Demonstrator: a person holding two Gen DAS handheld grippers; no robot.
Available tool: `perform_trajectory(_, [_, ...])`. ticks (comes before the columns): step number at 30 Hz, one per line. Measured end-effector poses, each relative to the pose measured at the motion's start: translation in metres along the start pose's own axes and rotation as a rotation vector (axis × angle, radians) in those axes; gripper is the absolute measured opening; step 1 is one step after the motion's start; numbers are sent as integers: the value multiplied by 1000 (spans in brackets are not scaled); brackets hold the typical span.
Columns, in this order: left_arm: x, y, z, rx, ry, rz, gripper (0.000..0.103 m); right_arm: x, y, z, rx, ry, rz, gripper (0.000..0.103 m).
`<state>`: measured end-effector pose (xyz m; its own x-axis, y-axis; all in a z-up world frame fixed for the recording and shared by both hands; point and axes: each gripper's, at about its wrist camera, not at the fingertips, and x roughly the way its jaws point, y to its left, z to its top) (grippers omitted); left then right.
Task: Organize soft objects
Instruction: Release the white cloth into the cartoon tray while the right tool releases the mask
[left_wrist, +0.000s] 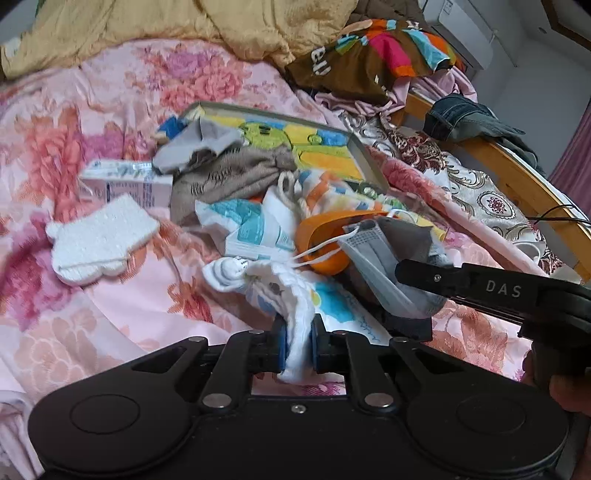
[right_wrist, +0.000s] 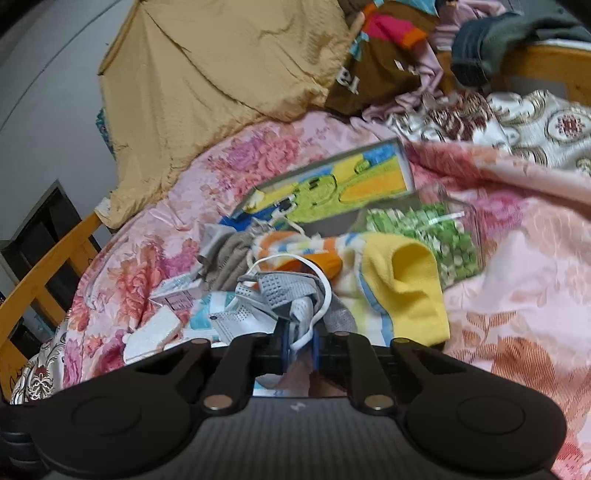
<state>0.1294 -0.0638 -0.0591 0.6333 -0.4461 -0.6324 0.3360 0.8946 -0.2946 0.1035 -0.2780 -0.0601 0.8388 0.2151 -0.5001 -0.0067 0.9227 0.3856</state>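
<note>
The left gripper (left_wrist: 298, 341) pinches a white drawstring cloth bag (left_wrist: 286, 291) between its blue pads, at the near edge of the pile on the pink floral quilt (left_wrist: 110, 306). The right gripper (right_wrist: 300, 350) clamps a pleated grey face mask (right_wrist: 280, 295) with white elastic loops, beside a ribbed yellow sock (right_wrist: 406, 291).

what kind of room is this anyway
Most likely a bedroom. The clutter lies on a bed spread with a pink floral quilt, a wooden bed frame runs along its edge, and a wall air conditioner hangs behind it. Clothes are heaped at the far end.
</note>
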Motion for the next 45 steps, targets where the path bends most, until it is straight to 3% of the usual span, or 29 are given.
perform_trajectory(8, [-24, -10, 8, 21, -48, 45, 12, -19, 3, 4, -18, -99, 34, 12])
perform_trajectory(16, [-48, -24, 25, 46, -98, 42, 12, -39, 7, 7, -38, -216, 66, 12])
perform_trajectory(28, [-78, -43, 68, 59, -172, 45, 12, -51, 1, 18, -14, -309, 56, 12])
perform_trajectory(35, [-58, -53, 104, 116, -173, 61, 12, -27, -1, 58, -23, -348, 41, 12])
perform_trajectory(45, [1, -49, 173, 148, -212, 98, 12, 61, -22, 116, 8, -353, 6, 12])
